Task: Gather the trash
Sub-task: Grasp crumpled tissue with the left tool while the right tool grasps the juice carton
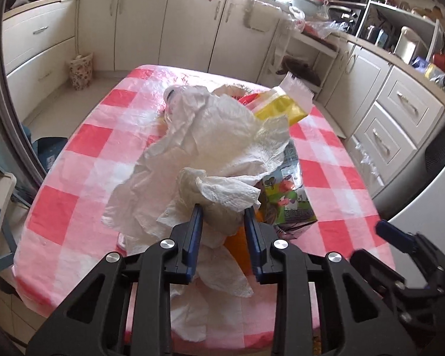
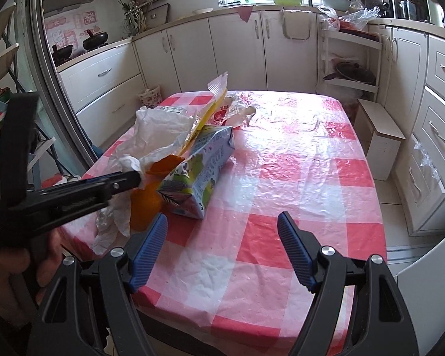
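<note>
My left gripper [image 1: 224, 212] is shut on crumpled white paper towel [image 1: 210, 154] and holds it above the red-and-white checked table [image 1: 83, 160]. Behind the towel lie a colourful drink carton [image 1: 287, 198], a yellow snack bag [image 1: 281, 105] and an orange object [image 1: 237, 246]. In the right wrist view the left gripper [image 2: 135, 178] comes in from the left holding the towel [image 2: 157, 133], beside the carton [image 2: 204, 172], the orange object [image 2: 145, 204] and the yellow bag [image 2: 206, 115]. My right gripper [image 2: 222, 225] is open and empty over the table's near part [image 2: 296, 178]; it also shows in the left wrist view [image 1: 391, 231].
Cream kitchen cabinets [image 2: 231, 50] run around the table. A white stool [image 2: 379, 136] stands at the table's right side, a patterned basket [image 1: 81, 69] on the floor at the far left. More wrappers [image 2: 237, 109] lie at the table's far side.
</note>
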`<state>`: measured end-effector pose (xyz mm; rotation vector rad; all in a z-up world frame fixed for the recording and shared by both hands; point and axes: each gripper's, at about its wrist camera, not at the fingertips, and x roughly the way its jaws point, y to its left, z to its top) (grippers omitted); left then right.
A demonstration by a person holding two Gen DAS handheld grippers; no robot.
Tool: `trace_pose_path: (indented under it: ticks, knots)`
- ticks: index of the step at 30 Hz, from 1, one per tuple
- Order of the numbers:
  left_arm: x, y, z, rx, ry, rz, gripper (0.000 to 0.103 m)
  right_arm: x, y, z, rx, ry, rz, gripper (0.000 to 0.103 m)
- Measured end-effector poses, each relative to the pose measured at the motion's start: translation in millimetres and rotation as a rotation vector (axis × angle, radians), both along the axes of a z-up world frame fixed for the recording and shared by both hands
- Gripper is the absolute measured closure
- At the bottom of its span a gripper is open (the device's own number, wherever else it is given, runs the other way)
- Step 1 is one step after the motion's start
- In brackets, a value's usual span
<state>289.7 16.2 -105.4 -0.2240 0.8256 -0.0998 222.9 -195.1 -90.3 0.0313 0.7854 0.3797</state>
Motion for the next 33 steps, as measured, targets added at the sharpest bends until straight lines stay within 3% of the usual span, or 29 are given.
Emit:
trace_pose_path:
  ticks: [18, 29, 30, 33]
  knots:
    - [-44, 28, 10, -0.083, -0.024, 0.024, 0.078, 32, 43, -11, 0.032, 0.028, 0.025, 0.024]
    - [-47, 30, 9, -0.093, -0.014, 0.012, 0.078, 56, 52, -33, 0.045, 0.076, -0.002, 0.024]
    - [-46, 30, 9, -0.093, -0.012, 0.011, 0.078, 57, 50, -34, 0.049, 0.08, -0.004, 0.026]
    - [-45, 28, 10, -0.096, -0.01, 0.01, 0.078, 60, 44, -37, 0.05, 0.101, -0.009, 0.052]
